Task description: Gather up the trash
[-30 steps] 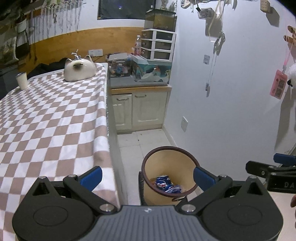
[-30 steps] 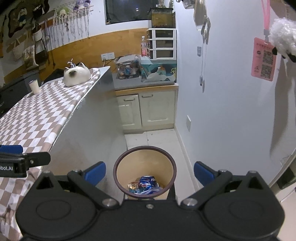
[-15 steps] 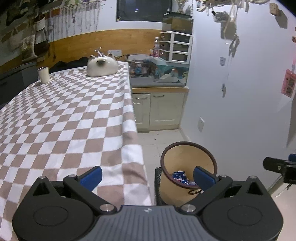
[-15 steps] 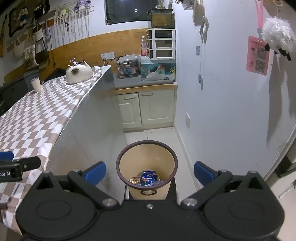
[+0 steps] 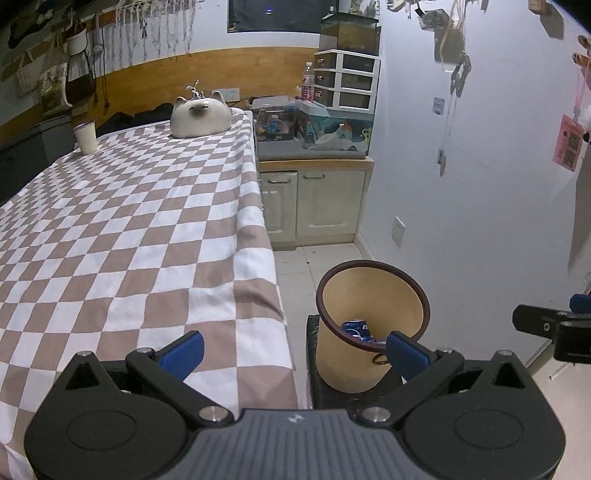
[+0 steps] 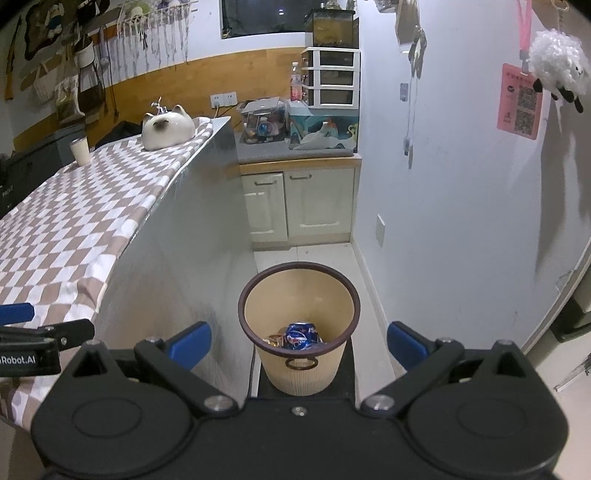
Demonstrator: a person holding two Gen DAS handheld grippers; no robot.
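walls: white wall (image 6: pixel 461 206) at right, wood panel (image 5: pixel 221 70) at upper centre | floor: pale tiles (image 6: pixel 314 254) | furniture: checkered table (image 5: pixel 129 236) at left, cream cabinet (image 5: pixel 314 206) at centre | window: dark (image 6: pixel 266 16), top centre

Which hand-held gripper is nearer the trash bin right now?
Right. The right hand-held gripper hangs open directly above the trash bin; the left hand-held gripper sits open beside it, at the table edge.

A soft woven checked cloth (image 5: pixel 140 236) is draped over the table, whose side panel (image 6: pixel 192 236) is seen as dull, brushed-looking metal. The beige bin (image 6: pixel 299 325) is made of matt ribbed plastic, and a glossy crushed can (image 6: pixel 301 334) is seen inside it. The cat-shaped pot (image 5: pixel 201 116) is finished in shiny glazed ceramic. The far wall is clad with smooth wood panelling (image 5: pixel 266 70). The floor is laid with pale smooth tiles (image 6: pixel 332 258).
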